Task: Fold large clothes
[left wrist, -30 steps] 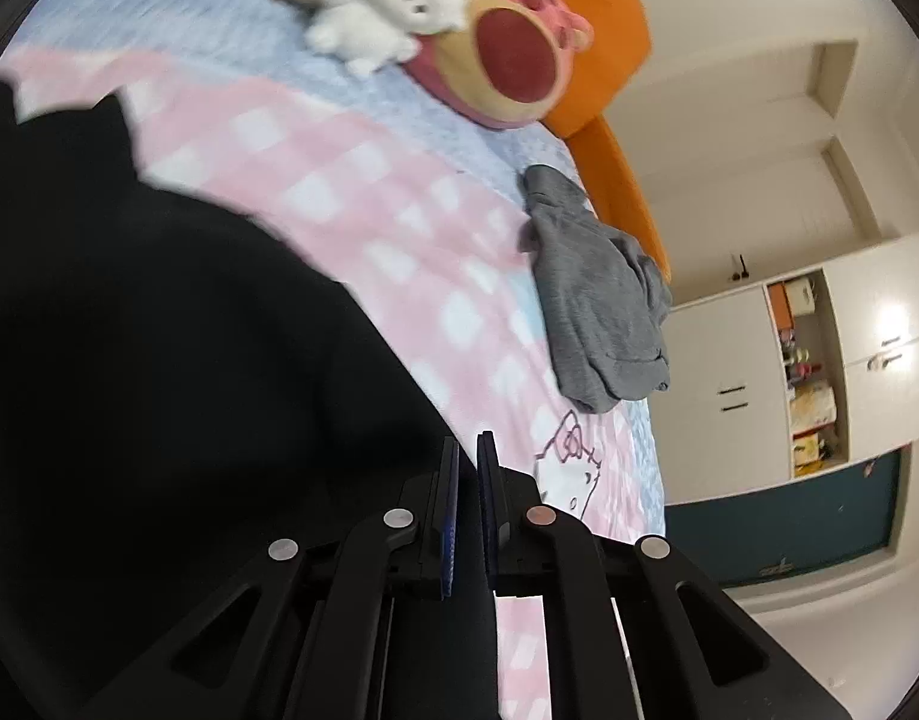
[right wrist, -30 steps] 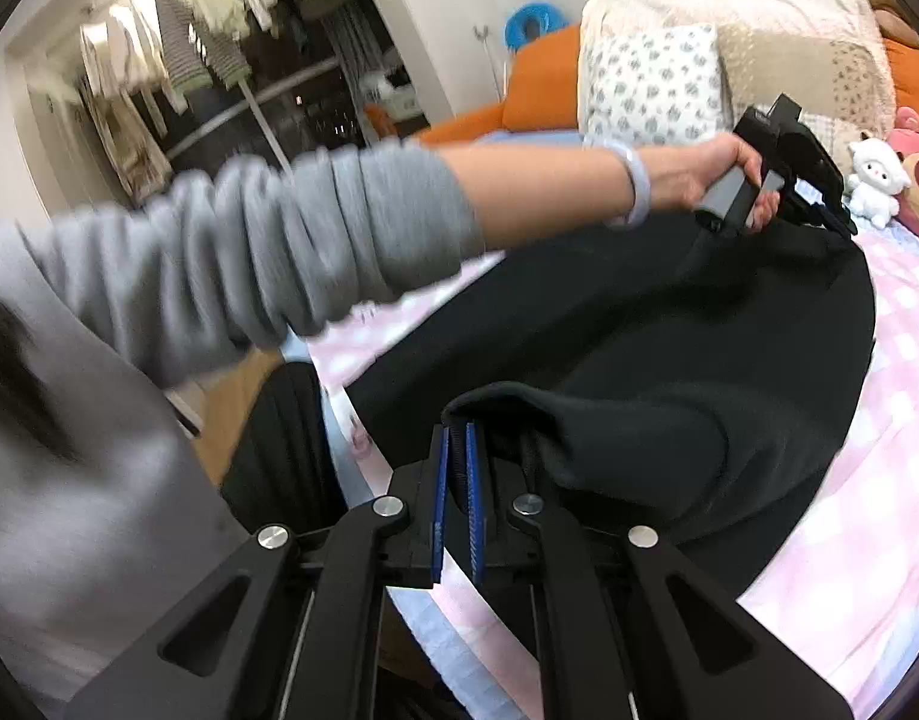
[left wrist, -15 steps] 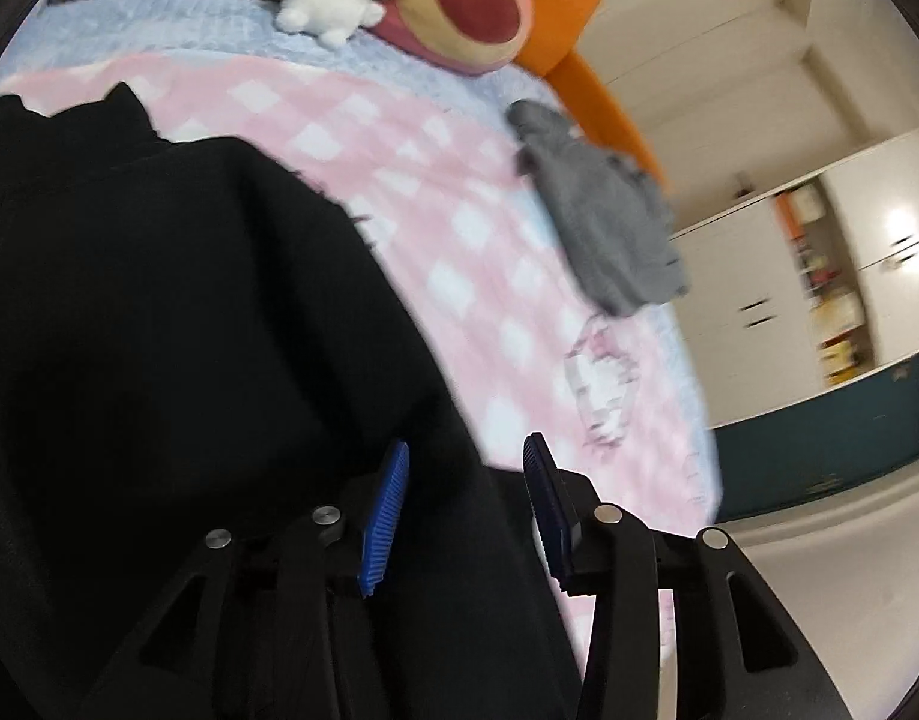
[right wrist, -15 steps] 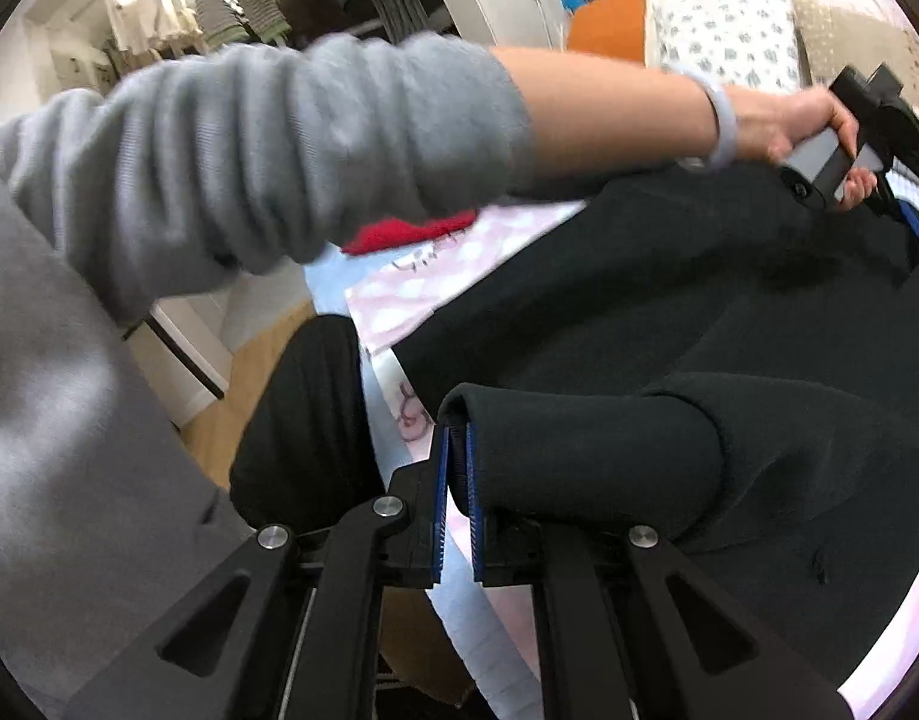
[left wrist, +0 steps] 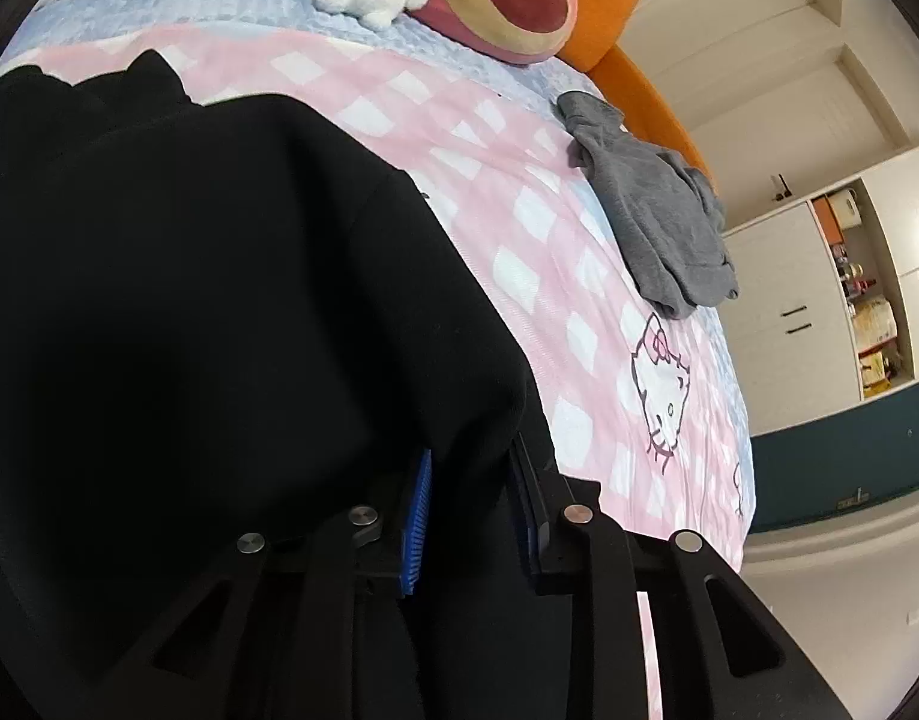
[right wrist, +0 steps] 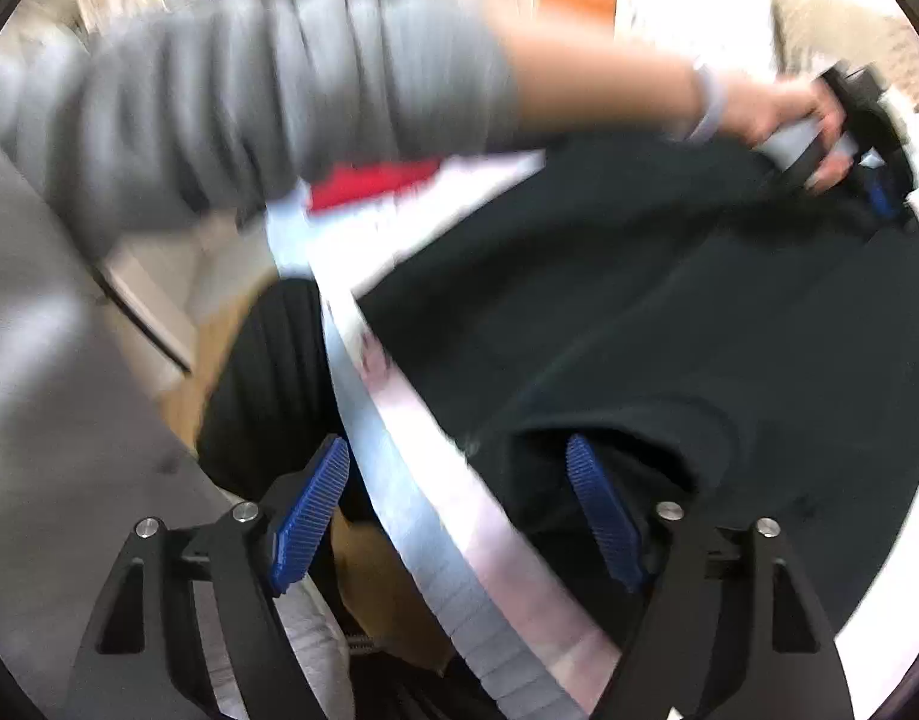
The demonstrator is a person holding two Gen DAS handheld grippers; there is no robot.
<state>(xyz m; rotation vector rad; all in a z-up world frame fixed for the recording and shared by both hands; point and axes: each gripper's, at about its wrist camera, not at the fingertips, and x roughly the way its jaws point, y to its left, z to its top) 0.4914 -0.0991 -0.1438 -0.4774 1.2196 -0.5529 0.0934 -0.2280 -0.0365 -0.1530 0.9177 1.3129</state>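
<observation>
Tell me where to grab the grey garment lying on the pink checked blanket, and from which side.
Probably pinch the bunched hem end of the grey garment, nearest the cat print. Its folds stand thickest there. Come from the black garment's side, since the far edge hangs near the bed's drop.

Black garment (left wrist: 189,300) is lying on a pink-and-white checked blanket (left wrist: 519,192) with cat drawings, a plain grey garment (left wrist: 663,216) is sitting near an orange headboard (left wrist: 615,6).

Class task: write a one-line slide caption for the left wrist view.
Left gripper straddles black garment on pink checked blanket; grey garment lies beyond.
</observation>
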